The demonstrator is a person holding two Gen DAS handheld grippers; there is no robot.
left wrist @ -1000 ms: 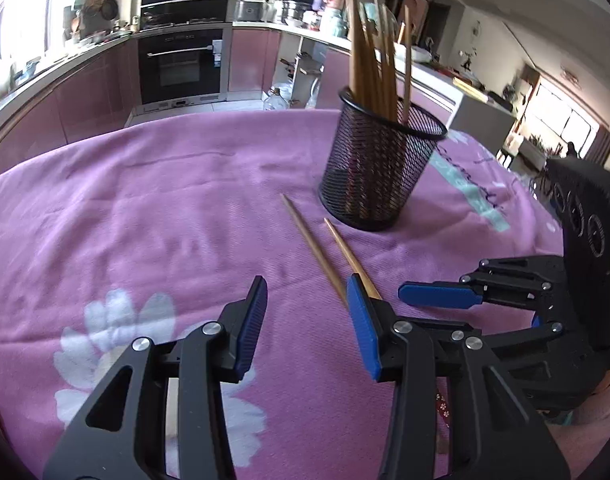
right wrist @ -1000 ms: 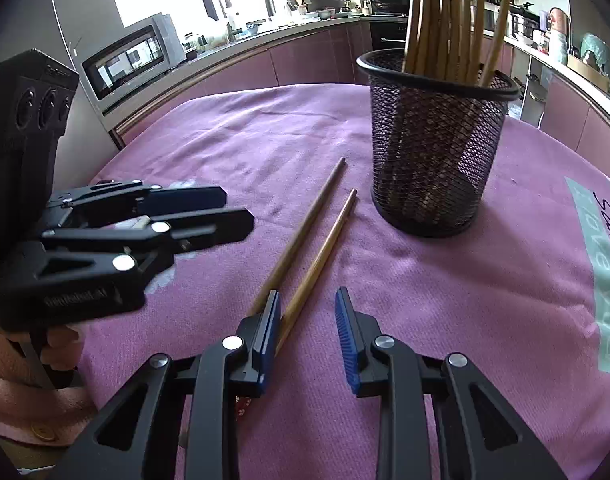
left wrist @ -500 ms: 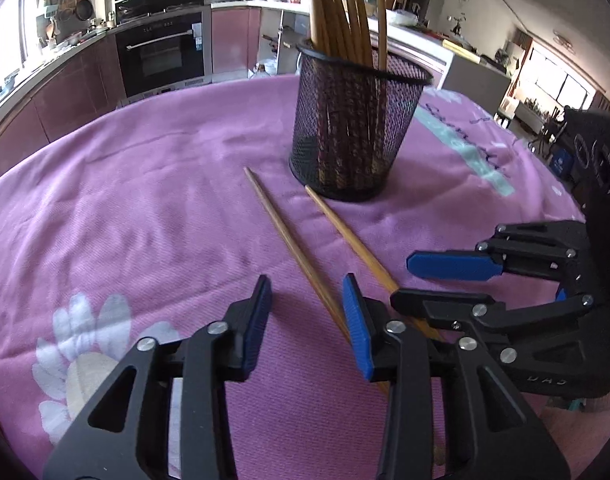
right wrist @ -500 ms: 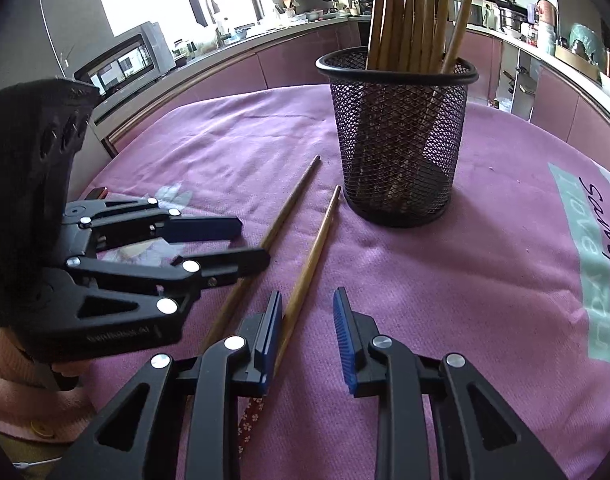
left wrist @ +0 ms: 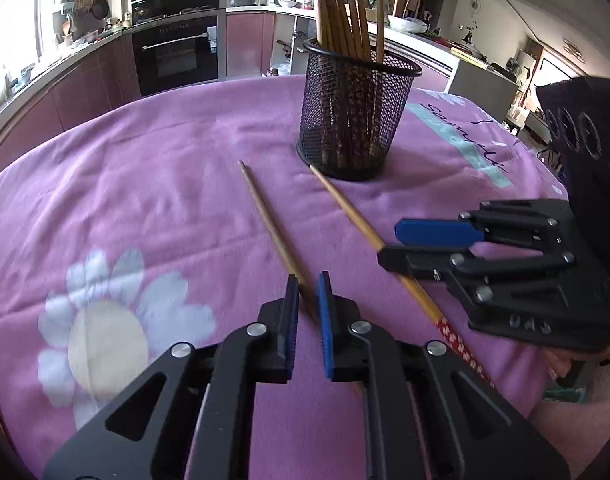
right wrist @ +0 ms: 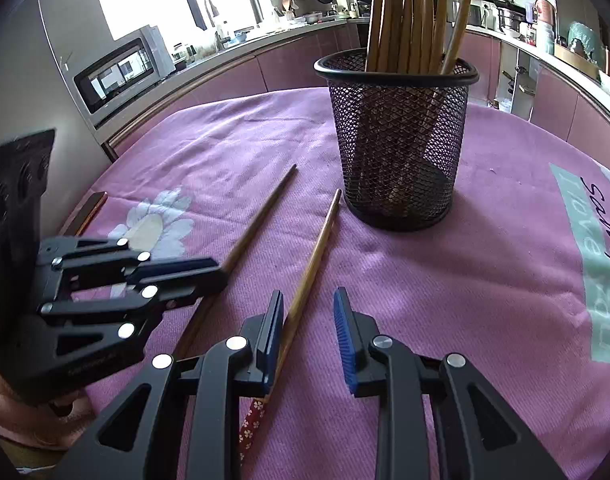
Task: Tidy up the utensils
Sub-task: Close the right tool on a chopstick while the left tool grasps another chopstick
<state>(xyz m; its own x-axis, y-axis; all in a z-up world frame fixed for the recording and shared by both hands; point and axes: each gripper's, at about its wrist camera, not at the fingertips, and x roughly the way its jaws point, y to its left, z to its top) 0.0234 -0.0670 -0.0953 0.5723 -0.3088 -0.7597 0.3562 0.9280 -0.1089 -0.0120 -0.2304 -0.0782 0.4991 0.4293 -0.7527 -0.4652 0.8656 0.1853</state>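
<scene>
Two wooden chopsticks lie on the purple cloth in front of a black mesh cup that holds several upright chopsticks. My left gripper has its jaws closed to a narrow gap around the darker chopstick. My right gripper is open over the lighter chopstick, which lies just inside its left finger; its red flowered end points back under the gripper. Each gripper shows in the other's view: the right one, the left one.
The purple tablecloth has a white flower print on the left and a teal band with lettering on the right. Kitchen counters, an oven and a microwave stand beyond the table's far edge.
My left gripper's jaws have closed from wide open to a narrow gap around the darker chopstick. Both grippers moved forward along the chopsticks toward the mesh cup.
</scene>
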